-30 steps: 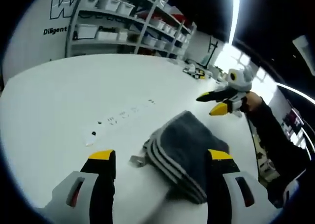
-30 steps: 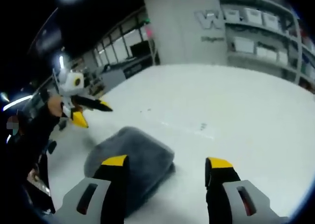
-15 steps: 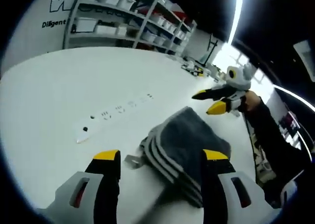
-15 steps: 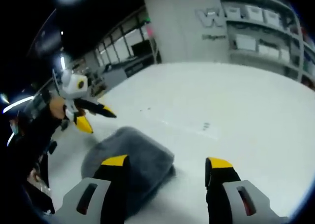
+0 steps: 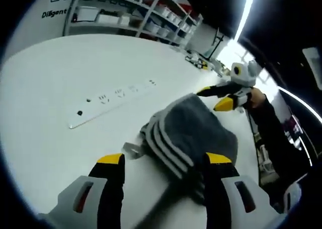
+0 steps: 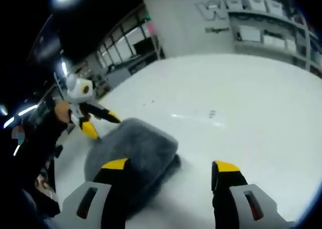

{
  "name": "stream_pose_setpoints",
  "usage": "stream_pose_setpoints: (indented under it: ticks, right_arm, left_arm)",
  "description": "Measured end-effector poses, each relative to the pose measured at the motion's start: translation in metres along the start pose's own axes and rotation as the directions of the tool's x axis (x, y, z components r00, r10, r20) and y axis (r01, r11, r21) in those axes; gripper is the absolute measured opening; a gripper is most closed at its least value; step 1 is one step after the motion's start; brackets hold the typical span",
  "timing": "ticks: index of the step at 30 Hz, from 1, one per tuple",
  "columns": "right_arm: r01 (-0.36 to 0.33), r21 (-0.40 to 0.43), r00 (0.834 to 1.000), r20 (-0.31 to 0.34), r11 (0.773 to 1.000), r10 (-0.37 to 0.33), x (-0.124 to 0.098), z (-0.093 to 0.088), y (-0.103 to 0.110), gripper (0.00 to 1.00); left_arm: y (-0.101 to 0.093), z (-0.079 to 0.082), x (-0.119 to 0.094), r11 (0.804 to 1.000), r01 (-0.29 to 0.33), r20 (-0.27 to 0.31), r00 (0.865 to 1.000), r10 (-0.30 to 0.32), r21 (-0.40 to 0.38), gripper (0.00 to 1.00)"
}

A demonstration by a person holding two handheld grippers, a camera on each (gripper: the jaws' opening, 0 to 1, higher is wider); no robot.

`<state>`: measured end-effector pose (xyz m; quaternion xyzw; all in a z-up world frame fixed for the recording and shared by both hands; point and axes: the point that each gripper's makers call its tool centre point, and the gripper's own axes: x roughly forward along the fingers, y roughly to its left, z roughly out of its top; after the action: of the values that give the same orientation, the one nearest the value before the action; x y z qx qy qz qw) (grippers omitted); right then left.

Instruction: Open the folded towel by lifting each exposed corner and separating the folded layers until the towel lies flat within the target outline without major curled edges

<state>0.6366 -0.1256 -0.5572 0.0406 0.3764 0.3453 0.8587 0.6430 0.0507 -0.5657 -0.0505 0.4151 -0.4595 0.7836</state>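
Spreading wide under both views is a white table (image 5: 60, 88). Back at 11 o'clock in the left gripper view stand shelves (image 5: 126, 12) loaded with bins. On the table lies the folded grey towel (image 5: 191, 133), still stacked in layers; its striped fold edges face 8 o'clock in that view, and its long axis runs from 5 toward 11 o'clock. A small tag (image 5: 130, 149) pokes out at its near corner. A pale marked strip (image 5: 108, 105) lies on the table toward 10 o'clock of the towel. The left gripper (image 5: 163, 161) hovers spread just before the towel. The right gripper (image 6: 171, 166) is likewise spread, its left jaw over the towel's edge.
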Motion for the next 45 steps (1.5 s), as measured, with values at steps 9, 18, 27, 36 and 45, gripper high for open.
stream_pose_setpoints:
  ticks: [9,18,27,36,45]
  right_arm:
    - [-0.029,0.058,0.995,-0.094,0.998,0.034,0.013,-0.024,0.002,0.59]
    - [-0.058,0.082,0.992,-0.106,0.995,0.067,0.021,-0.017,-0.001,0.46]
    - [-0.071,0.112,0.99,-0.116,0.991,0.084,0.023,-0.01,-0.01,0.34]
    - [-0.082,0.122,0.992,-0.086,0.989,0.093,0.037,-0.021,0.006,0.17]
    - [-0.091,0.123,0.992,-0.072,0.988,0.101,0.035,-0.032,0.022,0.15]
  left_arm:
    - [0.0,-0.012,0.008,0.996,0.023,-0.022,0.999,-0.025,-0.08,0.49]
    - [-0.012,-0.021,0.014,0.996,0.052,-0.046,0.997,-0.056,-0.079,0.3]
    - [-0.018,-0.026,0.018,0.995,0.057,-0.044,0.997,-0.061,-0.078,0.2]
    - [-0.012,-0.027,0.024,0.998,0.047,-0.044,0.998,-0.049,-0.039,0.06]
    - [-0.012,-0.023,0.021,0.998,0.053,-0.03,0.998,-0.054,-0.036,0.03]
